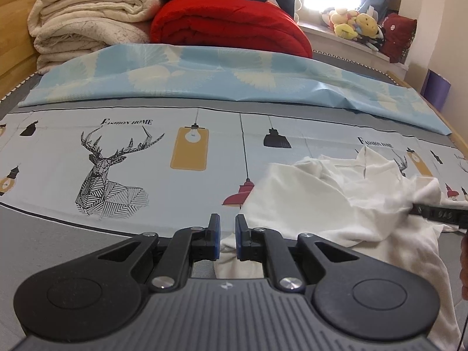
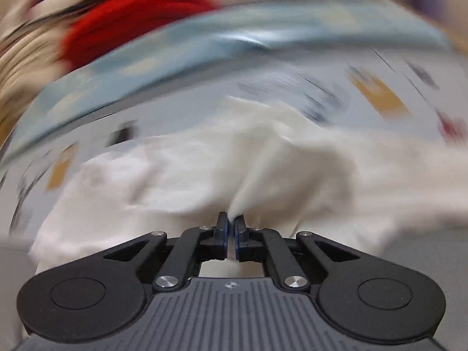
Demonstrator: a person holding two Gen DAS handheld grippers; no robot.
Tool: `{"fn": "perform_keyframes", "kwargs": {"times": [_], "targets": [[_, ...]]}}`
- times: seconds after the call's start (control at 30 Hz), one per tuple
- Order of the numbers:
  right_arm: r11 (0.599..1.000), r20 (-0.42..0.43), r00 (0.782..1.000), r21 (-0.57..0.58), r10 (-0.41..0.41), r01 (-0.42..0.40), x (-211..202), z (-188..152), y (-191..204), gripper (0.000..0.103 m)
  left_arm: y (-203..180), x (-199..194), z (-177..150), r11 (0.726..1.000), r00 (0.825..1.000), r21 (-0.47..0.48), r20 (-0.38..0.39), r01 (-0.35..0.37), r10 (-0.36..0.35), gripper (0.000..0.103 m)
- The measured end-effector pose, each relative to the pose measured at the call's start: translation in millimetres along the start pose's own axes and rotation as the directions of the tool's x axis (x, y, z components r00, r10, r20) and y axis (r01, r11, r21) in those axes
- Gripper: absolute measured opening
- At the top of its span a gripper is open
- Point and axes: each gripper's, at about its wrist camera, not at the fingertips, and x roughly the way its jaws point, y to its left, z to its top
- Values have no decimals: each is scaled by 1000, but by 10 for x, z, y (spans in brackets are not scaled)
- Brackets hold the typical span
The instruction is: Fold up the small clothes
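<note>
1. Behind the working area, folded cream blankets point(image 1: 87, 26) and a red quilt point(image 1: 231, 23) are being kept stacked at the head of the bed, with soft toys point(image 1: 356, 25) lining the window ledge beyond.

2. Across the bed a printed sheet point(image 1: 146, 152) with deer and lamp motifs is being used as the folding ground, and a pale blue cloth point(image 1: 219, 79) is lying spread behind it.

3. Little of the task is being shown as done: the white garment point(image 1: 336, 201) is lying crumpled and bunched on the sheet, with no neat fold visible and no finished pile of small clothes in sight.

4. It is judged that spreading flat, folding and setting aside are all being left to do.

5. The left claw point(image 1: 227, 235) is being held at a narrow gap, with a corner of the white garment lying between its blue pads; whether the pads are pressing on it cannot be told from this view.

6. The right claw point(image 2: 231, 222) is being held closed on a raised pinch of the white garment point(image 2: 263, 158), the cloth tenting up from its tips; this view is heavily blurred.

7. In the left wrist view the garment is lying mostly to the right of the left claw, reaching under its front edge, while the right claw point(image 1: 415, 208) is being seen gripping the far right part.
</note>
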Motion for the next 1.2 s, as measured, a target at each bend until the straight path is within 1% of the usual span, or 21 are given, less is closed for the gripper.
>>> {"fn": "perform_keyframes", "kwargs": {"times": [0.07,0.1,0.17,0.2,0.23,0.27,0.33,0.43,0.53,0.67,0.7,0.73,0.8,0.93,1.0,1.03,1.07,1.1,1.13,1.17,1.2], "targets": [[989,23,989,-27,146,-145,-139,70,217,3,-9,-3,-4,1000,1000,6,1,8,-8,11],[972,38,971,-25,235,-234,-218,99,290,3,-14,-7,-4,1000,1000,5,3,20,-21,11],[908,96,904,-7,417,-419,-373,145,381,3,-40,2,-13,999,999,6,-2,48,-48,11],[879,115,874,19,472,-477,-399,179,383,3,-64,6,-17,997,997,6,-8,78,-78,11],[856,128,854,53,505,-514,-422,197,389,3,-87,3,-23,992,992,4,-12,124,-124,11],[843,133,846,93,517,-530,-420,205,387,3,-114,-4,-29,985,985,6,-16,172,-172,11],[831,114,845,152,523,-535,-374,199,390,3,-226,-28,-51,964,965,33,-20,263,-263,18],[812,102,838,209,536,-545,-368,186,414,3,-413,-99,-84,934,937,77,12,348,-350,25],[803,99,829,212,550,-558,-420,209,448,3,-581,-163,-96,922,922,104,66,374,-381,25],[794,89,820,211,565,-570,-420,227,398,3,-753,-112,-119,931,931,110,80,347,-356,25],[793,87,819,213,567,-571,-432,228,372,3,-772,-105,-127,931,930,108,81,349,-358,17],[793,85,819,209,568,-572,-444,226,350,3,-784,-106,-131,929,928,108,88,354,-363,4],[804,72,825,192,560,-562,-439,241,352,5,-771,-127,-108,934,931,120,107,336,-348,4],[842,37,855,156,518,-517,-428,241,360,14,-506,-47,-19,979,975,67,100,193,-199,3],[861,28,869,120,495,-494,-444,234,382,32,-161,53,40,999,997,-16,63,41,-40,3],[872,30,878,107,478,-478,-455,233,389,37,53,101,66,997,998,-63,35,-44,46,3],[878,34,884,106,467,-468,-459,232,383,40,306,141,88,983,990,-122,0,-138,139,4],[884,36,892,117,451,-452,-449,230,367,40,611,160,99,947,967,-199,-45,-254,250,6],[896,32,904,124,426,-426,-430,228,361,40,908,147,98,883,924,-273,-93,-382,371,6],[920,13,928,122,373,-371,-395,217,366,40,1163,105,78,810,875,-336,-133,-481,465,8],[948,-22,952,110,304,-300,-343,195,378,40,1407,41,51,741,837,-398,-166,-541,522,10]]}}
